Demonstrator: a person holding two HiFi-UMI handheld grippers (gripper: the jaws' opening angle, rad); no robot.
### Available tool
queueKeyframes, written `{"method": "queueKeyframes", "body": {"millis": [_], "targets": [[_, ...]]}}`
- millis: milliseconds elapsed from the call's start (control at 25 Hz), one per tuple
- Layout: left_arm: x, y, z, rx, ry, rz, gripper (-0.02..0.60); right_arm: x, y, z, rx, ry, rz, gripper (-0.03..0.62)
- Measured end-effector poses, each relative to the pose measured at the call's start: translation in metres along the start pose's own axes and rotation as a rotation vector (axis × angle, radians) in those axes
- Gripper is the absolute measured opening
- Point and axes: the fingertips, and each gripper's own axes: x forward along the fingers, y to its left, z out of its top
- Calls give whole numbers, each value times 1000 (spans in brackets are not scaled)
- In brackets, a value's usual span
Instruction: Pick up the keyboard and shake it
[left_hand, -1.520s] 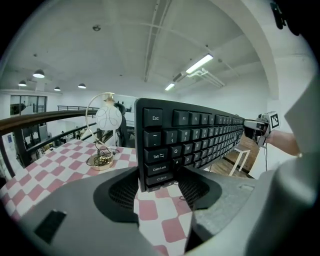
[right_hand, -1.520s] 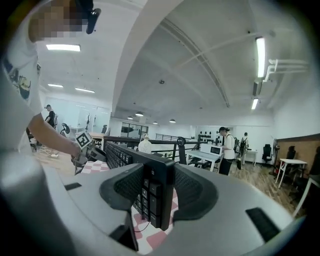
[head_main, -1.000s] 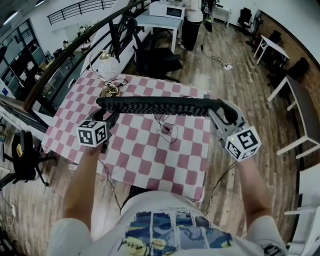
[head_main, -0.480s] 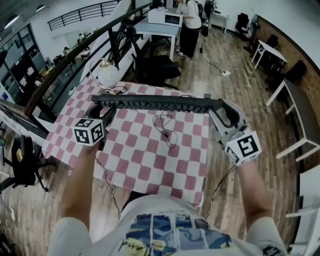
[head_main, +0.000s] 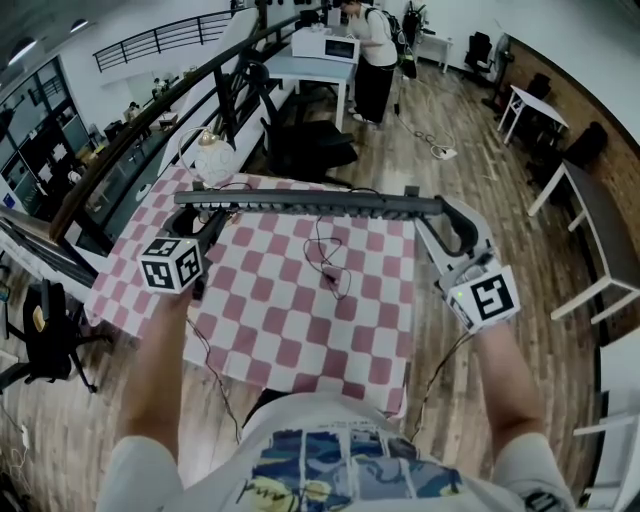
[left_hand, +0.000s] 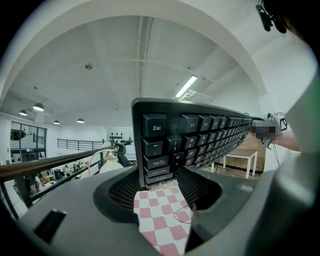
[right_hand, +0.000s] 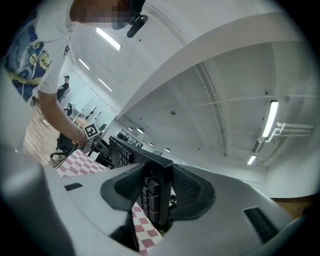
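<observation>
Currently aloft: at left, the left gripper (head_main: 210, 225), jaws clamped on the Esc end of the black keyboard (head_main: 310, 203). At centre, the keyboard itself is held level and edge-on above the pink-checked tablecloth (head_main: 290, 320), clear of it, with a thin cable (head_main: 322, 255) trailing down. At right, the right gripper (head_main: 447, 215), jaws moderately parted and pressed on the opposite end; a hold at both ends probably steadies the board for shaking.

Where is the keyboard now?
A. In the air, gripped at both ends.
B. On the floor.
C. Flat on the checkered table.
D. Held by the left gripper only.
A: the left gripper and right gripper each clamp one end of the keyboard, above the table.
</observation>
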Motion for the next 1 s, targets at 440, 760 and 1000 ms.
{"method": "queueKeyframes", "body": {"millis": [440,760,1000], "targets": [[-11,2,34,31,-76,11,241,-8,-2,29,-72,-50,-24,158],[-19,7,45,45,-111,30,241,-9,3,36,-119,-60,-31,155],[-25,6,52,51,-131,37,241,-13,4,43,-138,-76,-34,155]]}}
